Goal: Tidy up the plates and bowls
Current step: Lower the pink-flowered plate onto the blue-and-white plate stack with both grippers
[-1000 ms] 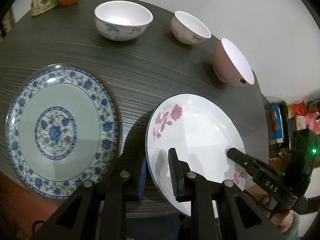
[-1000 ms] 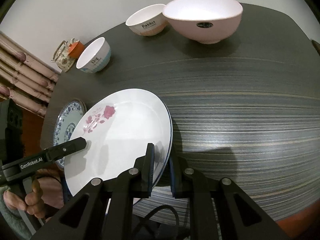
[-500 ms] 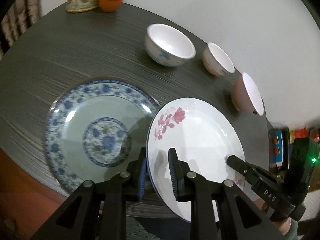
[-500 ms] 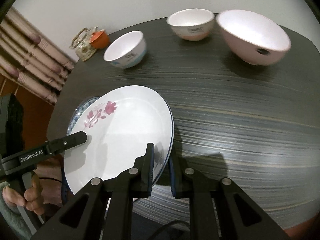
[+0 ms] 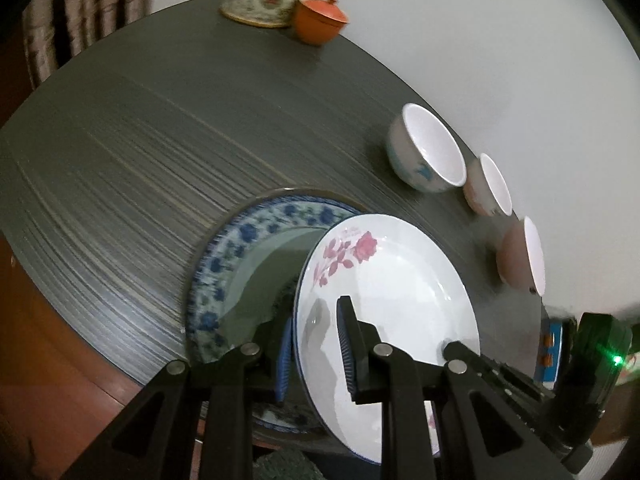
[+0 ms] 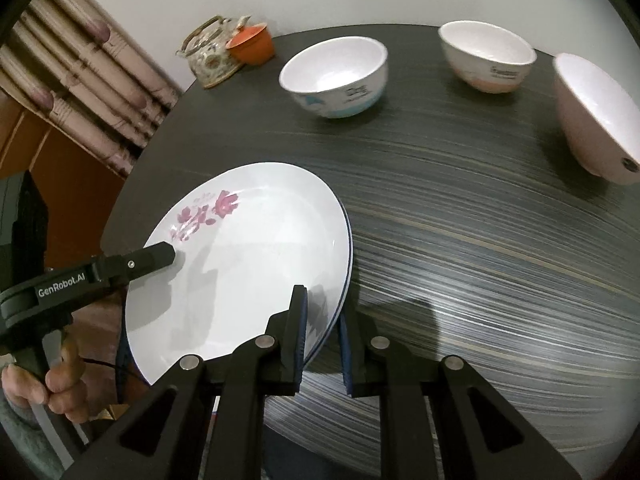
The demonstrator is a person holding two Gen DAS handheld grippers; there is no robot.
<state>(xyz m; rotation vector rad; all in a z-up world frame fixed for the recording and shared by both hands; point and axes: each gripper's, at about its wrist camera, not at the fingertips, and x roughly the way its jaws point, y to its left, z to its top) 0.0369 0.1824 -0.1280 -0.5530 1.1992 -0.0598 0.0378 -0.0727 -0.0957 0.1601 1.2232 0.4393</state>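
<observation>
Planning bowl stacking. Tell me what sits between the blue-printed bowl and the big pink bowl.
The smaller pink-banded bowl sits between the blue-printed bowl and the big pink bowl; both wrist views show it.

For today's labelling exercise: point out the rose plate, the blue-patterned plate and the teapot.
rose plate (image 6: 256, 264), right wrist view, on its bare white centre.
blue-patterned plate (image 5: 248, 236), left wrist view, on its blue floral rim.
teapot (image 5: 264, 0), left wrist view, on its flowered body.
</observation>
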